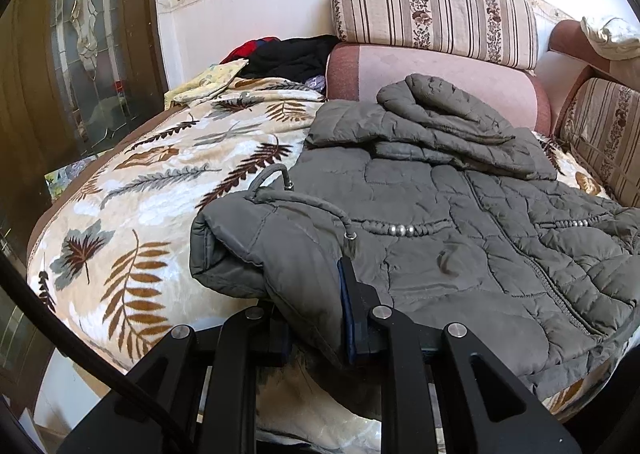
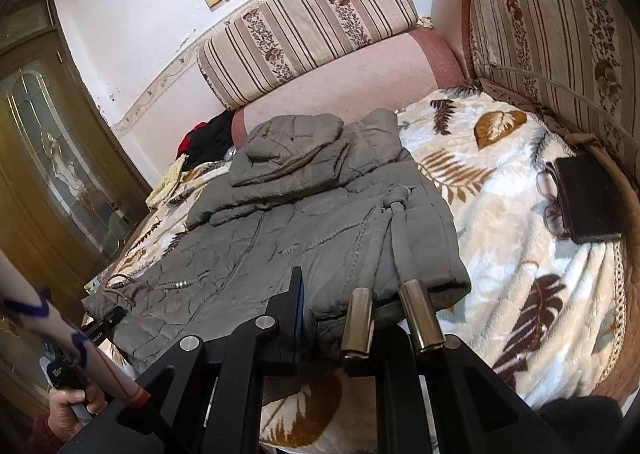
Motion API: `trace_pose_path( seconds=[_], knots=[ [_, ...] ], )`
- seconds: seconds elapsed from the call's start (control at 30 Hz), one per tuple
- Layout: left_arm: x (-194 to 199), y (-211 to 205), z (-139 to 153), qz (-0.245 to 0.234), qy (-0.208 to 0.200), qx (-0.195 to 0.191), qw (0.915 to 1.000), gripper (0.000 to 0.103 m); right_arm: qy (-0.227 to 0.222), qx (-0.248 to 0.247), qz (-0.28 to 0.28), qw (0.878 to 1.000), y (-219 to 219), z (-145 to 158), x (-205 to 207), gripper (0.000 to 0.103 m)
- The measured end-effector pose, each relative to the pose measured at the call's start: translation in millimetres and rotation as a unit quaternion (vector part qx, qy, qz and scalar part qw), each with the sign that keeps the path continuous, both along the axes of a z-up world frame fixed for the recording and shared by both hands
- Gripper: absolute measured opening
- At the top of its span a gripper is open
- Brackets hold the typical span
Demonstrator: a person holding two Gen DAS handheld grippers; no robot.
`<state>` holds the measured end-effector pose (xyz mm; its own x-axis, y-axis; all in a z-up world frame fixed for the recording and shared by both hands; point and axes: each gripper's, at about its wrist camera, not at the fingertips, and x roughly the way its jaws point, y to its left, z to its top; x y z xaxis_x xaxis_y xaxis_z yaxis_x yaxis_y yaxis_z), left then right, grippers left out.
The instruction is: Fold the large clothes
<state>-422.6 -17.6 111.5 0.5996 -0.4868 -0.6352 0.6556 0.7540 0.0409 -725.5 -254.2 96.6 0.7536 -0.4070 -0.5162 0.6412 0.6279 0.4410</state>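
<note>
Both grippers, left (image 1: 316, 294) and right (image 2: 336, 314), are clamping the jacket's (image 1: 460, 214) near hem on the blanket (image 1: 160, 194). Glasses (image 2: 554, 206) and a wallet (image 2: 588, 198) are lying beside it. Both are pointing downward.

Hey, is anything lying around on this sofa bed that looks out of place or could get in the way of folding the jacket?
Yes. A pair of glasses and a dark wallet-like case lie loose on the leaf-print blanket, right of the grey quilted jacket. They sit apart from it, but a wide fold could sweep them.
</note>
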Motion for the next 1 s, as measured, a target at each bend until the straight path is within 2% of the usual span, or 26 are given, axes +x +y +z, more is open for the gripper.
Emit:
trace_pose_path(
  seconds=[0.27, 0.6, 1.0],
  knots=[
    [13.4, -9.7, 20.7, -0.014, 0.009, -0.01, 0.9998, 0.019, -0.017, -0.007, 0.004, 1.0, -8.8, 17.5, 5.4, 0.014],
    [37.0, -29.7, 62.9, -0.025, 0.014, -0.037, 0.9989, 0.019, -0.048, -0.022, 0.01, 0.999, -33.5, 58.8, 19.5, 0.014],
    [84.5, -84.8, 113.8, -0.041, 0.019, -0.064, 0.9969, 0.019, -0.069, -0.032, 0.0, 0.997, -88.0, 103.0, 59.5, 0.014]
  ],
)
